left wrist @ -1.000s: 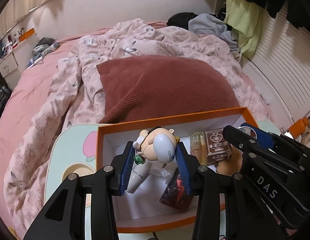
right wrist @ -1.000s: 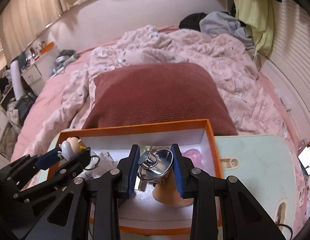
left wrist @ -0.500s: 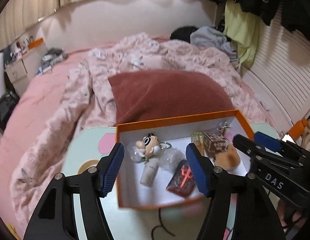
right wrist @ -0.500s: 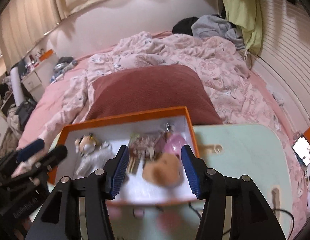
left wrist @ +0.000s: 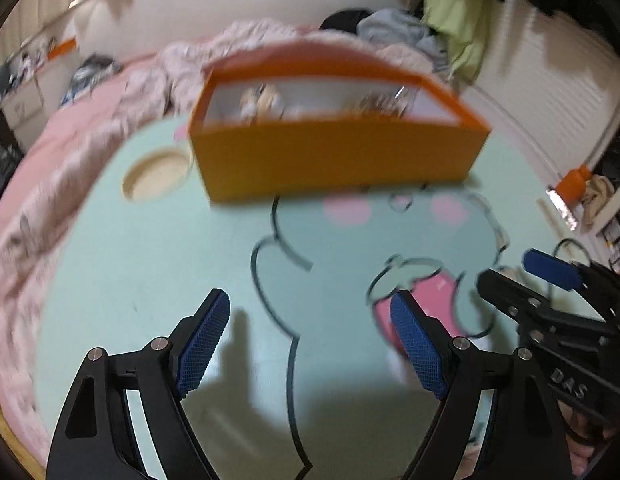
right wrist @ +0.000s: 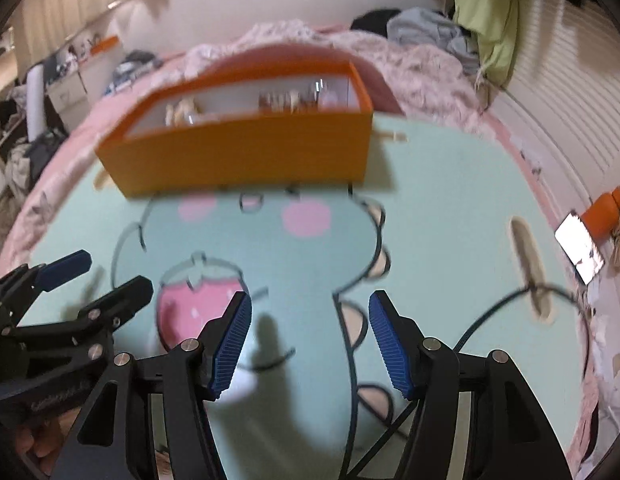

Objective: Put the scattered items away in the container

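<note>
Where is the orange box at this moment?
In both wrist views the orange box stands at the far edge of the mint cartoon table, ahead of both claws, with the pillow and pink bedding behind.

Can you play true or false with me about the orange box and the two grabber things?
1. The orange box sits on the green cartoon table. True.
2. The left gripper is squeezing a toy. False: its jaws are opening and nothing is between them.
3. There are things inside the box. True, though they are too blurry to name.
4. The right gripper holds a metal cup. False: its jaws are opening with only bare table between them.
5. The box is lying tipped on its side. False: it stands upright with its open top up.
</note>
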Tool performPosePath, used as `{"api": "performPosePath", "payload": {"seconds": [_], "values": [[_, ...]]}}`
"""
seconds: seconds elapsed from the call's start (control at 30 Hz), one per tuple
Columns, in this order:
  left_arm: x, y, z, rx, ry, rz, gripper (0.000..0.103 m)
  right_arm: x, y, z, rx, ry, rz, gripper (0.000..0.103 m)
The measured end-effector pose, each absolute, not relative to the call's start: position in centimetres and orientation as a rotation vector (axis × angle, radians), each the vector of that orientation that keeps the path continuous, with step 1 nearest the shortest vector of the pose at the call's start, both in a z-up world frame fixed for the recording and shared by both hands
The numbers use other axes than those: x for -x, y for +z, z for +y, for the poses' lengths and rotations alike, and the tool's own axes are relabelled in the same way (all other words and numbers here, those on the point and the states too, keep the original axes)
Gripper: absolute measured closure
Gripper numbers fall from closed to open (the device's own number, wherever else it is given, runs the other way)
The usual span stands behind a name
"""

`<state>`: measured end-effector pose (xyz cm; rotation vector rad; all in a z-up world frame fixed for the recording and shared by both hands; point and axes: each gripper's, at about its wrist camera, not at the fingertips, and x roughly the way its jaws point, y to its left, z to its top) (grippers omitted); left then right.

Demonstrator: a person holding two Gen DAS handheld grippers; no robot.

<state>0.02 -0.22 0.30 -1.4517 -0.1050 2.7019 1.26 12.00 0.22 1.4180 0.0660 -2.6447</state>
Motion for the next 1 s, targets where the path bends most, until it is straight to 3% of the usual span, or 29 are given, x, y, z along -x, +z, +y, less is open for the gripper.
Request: {"api": "performPosePath", "payload": {"seconds": [0.13,0.2,0.27,1.0], "values": [[-0.2,0.1,0.0,1.447,2.738,-0.068,0.019,-1.6,-0.2,12.0,-1.409,-2.654,0.079,0.033],[-0.3,-0.3,0.4,1.426,2.771,-0.012,0.015,-1.7,-0.7,11.9,-1.415,-2.673,0.116,0.014],[-0.2,-0.8,-0.5,1.437,2.798,-0.052,0.000,-1.4,-1.1,12.6,-1.450,-2.690,0.082,0.000],[-0.3,-0.8,-0.7,1.420,2.813,-0.057,0.000,-1.2,-1.1,12.8,-1.451,-2.694,0.082,0.000]]}}
